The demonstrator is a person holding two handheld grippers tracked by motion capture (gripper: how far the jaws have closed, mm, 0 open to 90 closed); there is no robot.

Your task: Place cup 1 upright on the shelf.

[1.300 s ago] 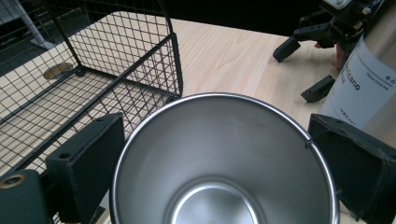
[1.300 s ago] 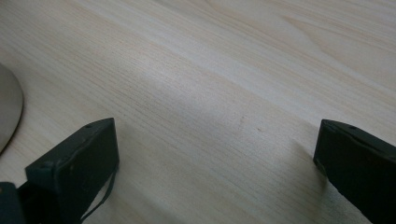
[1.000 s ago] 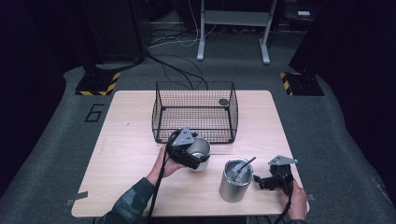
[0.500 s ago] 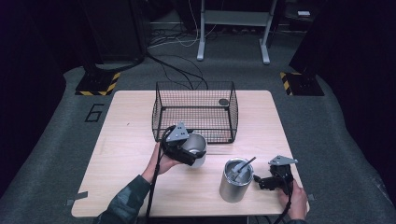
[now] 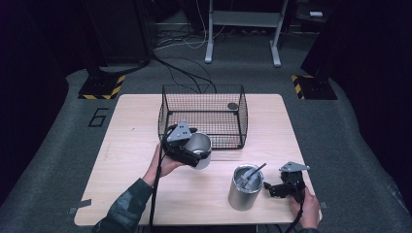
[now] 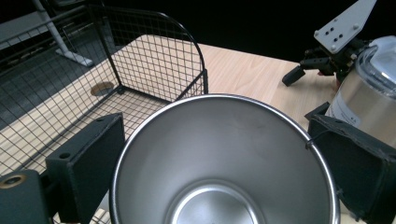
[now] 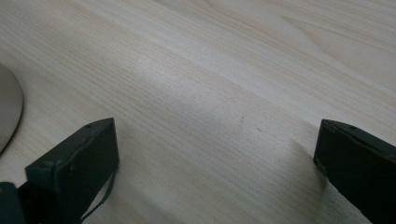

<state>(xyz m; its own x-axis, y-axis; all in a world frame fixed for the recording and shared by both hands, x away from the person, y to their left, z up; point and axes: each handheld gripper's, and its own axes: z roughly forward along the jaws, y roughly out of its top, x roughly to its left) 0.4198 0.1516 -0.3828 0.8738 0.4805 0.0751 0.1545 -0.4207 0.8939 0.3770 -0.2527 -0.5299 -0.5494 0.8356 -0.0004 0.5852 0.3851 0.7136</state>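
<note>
With the left gripper (image 5: 194, 154) fingers clamped on the steel cup (image 6: 224, 158), lift it level over the wire basket (image 5: 203, 115) wall, while the right gripper (image 5: 278, 189) rests open on the worktop (image 5: 126, 141).

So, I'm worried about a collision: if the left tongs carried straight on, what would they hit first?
Probably the wire basket; the held steel cup points at its near wall, though depth is unclear.

Two steel cups (image 5: 200, 149), one wire basket (image 5: 204, 115)
</note>
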